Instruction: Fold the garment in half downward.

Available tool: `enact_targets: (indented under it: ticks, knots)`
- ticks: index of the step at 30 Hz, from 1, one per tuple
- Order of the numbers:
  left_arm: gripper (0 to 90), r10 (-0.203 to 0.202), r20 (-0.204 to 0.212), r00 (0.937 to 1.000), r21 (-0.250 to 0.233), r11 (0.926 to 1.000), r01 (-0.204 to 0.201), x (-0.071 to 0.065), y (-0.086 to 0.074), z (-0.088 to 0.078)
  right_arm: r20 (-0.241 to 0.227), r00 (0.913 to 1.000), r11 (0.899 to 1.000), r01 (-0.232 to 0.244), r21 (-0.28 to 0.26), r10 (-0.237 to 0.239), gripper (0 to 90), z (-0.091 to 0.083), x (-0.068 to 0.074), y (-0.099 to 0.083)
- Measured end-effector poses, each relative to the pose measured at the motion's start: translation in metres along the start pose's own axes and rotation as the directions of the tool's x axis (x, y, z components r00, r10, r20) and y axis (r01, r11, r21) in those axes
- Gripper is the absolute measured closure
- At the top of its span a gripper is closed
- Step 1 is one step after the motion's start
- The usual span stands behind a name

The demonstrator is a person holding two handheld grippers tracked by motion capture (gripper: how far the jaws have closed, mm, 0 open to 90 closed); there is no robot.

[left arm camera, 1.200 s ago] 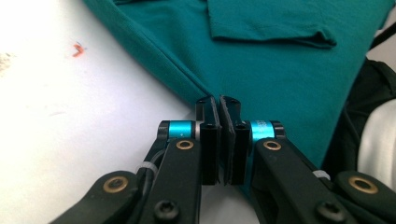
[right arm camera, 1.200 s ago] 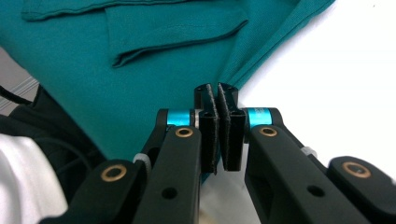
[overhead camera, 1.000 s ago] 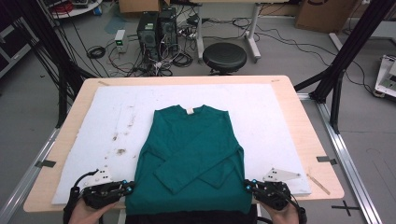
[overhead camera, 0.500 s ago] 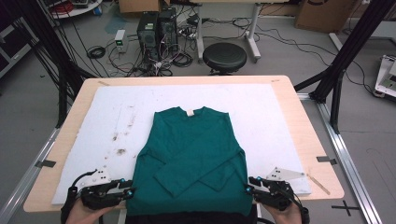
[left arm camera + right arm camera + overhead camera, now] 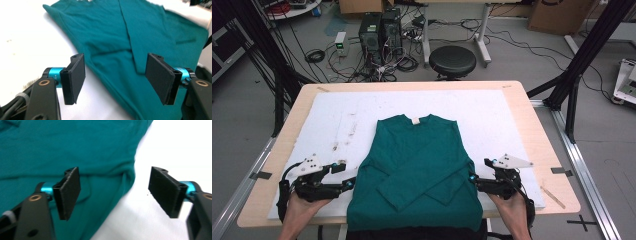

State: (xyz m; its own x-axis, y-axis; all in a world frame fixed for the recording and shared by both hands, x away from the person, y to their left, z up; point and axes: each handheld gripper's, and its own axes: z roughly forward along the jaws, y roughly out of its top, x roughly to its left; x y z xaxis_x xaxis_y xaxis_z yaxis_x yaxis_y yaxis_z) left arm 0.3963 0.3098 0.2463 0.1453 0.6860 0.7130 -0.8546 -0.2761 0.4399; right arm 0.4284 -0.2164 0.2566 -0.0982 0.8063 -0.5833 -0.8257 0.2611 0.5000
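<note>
Now, from above, your green sweater [image 5: 414, 172] lies flat on the white mat [image 5: 512, 120], sleeves folded across, left gripper [image 5: 348, 184] and right gripper [image 5: 473, 179] at its lower edges. In your left gripper view, the jaws have just been opening, the sweater's edge [image 5: 112, 75] lying below them. In your right gripper view, likewise: jaws apart, pinching nothing.

Tabletop [image 5: 532, 130], white mat [image 5: 337, 115]: bare along the far edge and both side edges; open passage there. Centre to near edge: teal sweater [image 5: 414, 165], flat, sleeves crossed; low obstacle. Near corners: left hand-held gripper [image 5: 346, 176] and right hand-held gripper [image 5: 477, 176] flank the sweater's sides.
</note>
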Motion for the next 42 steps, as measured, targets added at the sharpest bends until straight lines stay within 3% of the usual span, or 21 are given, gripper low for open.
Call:
enact_targets:
  ticks: [5, 10, 14, 18, 22, 28, 31, 35, 39, 42]
  knots:
    - [22.5, 0.026, -0.002, 0.9997, 0.037, 0.999, -0.026, 0.01, 0.019, 0.015, 0.004, 0.9994, 0.999, 0.034, 0.035, -0.034, 20.7, 0.022, -0.01, 0.021]
    - [21.0, 0.047, -0.048, 0.9977, 0.016, 0.9988, -0.046, 0.019, 0.049, 0.026, 0.03, 0.9993, 0.999, 0.022, 0.046, -0.023, 20.7, 0.042, -0.022, 0.032]
    - [21.3, 0.02, -0.054, 0.9983, 0.006, 0.9998, -0.02, 0.031, 0.067, 0.035, 0.038, 0.9993, 1.0, -0.004, 0.028, 0.003, 20.8, 0.052, -0.029, 0.038]
    - [21.8, -0.002, -0.055, 0.9985, 0.036, 0.9994, 0.004, 0.046, 0.082, 0.053, 0.064, 0.9979, 1.0, 0.01, 0.02, -0.012, 21.1, 0.063, -0.034, 0.044]
    - [22.5, -0.009, -0.06, 0.9981, 0.06, 0.9981, 0.013, 0.057, 0.096, 0.075, 0.059, 0.9973, 0.999, -0.047, 0.026, 0.045, 24.8, 0.077, -0.043, 0.049]
    - [26.3, -0.034, -0.077, 0.9964, 0.093, 0.9948, 0.042, 0.071, 0.106, 0.107, 0.072, 0.997, 0.998, -0.033, 0.053, 0.029, 24.7, 0.091, -0.043, 0.05]
    - [27.9, -0.052, -0.134, 0.9897, 0.103, 0.9924, 0.066, 0.08, 0.107, 0.122, 0.083, 0.9964, 0.998, -0.02, 0.059, 0.015, 24.8, 0.092, -0.041, 0.048]
    - [30.1, -0.083, -0.168, 0.9823, 0.097, 0.9902, 0.1, 0.089, 0.108, 0.137, 0.102, 0.9946, 0.997, 0.008, 0.071, -0.015, 25.2, 0.09, -0.038, 0.048]
    - [30.2, -0.119, -0.195, 0.9737, 0.127, 0.9812, 0.145, 0.099, 0.106, 0.155, 0.101, 0.9949, 0.998, -0.002, 0.067, -0.005, 25.2, 0.089, -0.038, 0.048]
    - [30.6, -0.122, -0.218, 0.9683, 0.162, 0.9738, 0.159, 0.104, 0.099, 0.167, 0.102, 0.9948, 0.998, -0.002, 0.066, -0.005, 25.2, 0.089, -0.038, 0.048]
